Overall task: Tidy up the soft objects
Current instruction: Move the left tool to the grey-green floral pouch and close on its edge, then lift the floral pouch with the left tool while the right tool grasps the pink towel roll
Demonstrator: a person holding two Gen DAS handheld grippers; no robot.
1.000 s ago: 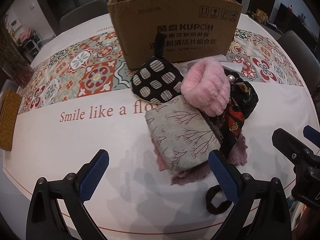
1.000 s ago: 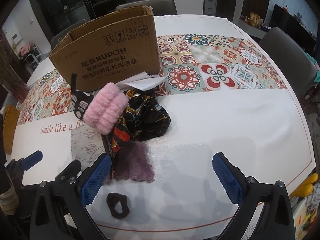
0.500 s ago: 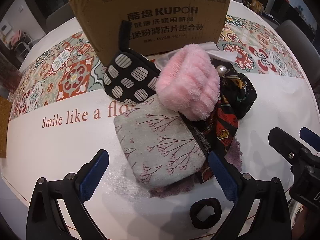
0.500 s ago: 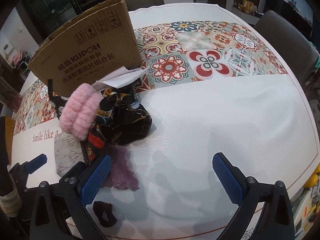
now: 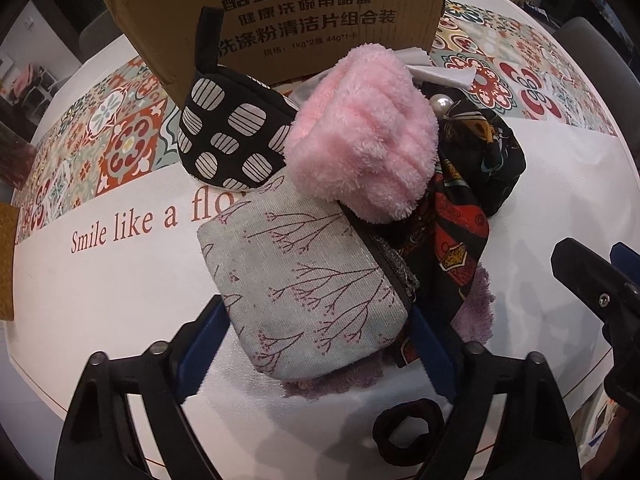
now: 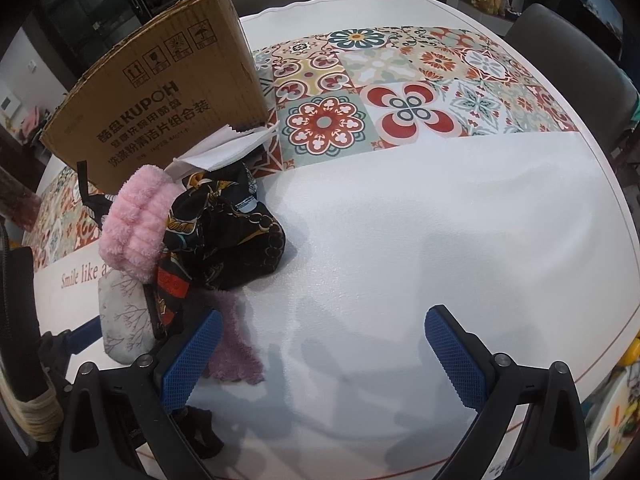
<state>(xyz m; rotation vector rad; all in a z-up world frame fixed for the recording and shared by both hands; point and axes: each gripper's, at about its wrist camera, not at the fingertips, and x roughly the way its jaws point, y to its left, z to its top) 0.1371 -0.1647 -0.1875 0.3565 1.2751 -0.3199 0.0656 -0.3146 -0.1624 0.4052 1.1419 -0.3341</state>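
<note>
Several soft things lie heaped on the counter (image 6: 460,240) before a corrugated cardboard box (image 5: 280,12): a fluffy pink plush roll (image 5: 360,140), a black pouch with striped white blobs (image 5: 232,136), a silky black-and-red scarf (image 5: 460,220), a shaggy mauve cloth (image 6: 236,344) and a flat grey woven pouch printed with twigs (image 5: 308,288). Pointing steeply down, the left gripper (image 5: 316,348) has its blue ribbed fingers (image 5: 204,348) closing on either side of the grey pouch, not visibly pressing it. The right gripper (image 6: 320,360) hangs wide over bare counter, gripping nothing. A black hair tie (image 5: 408,432) sits partly behind the left gripper's frame.
</note>
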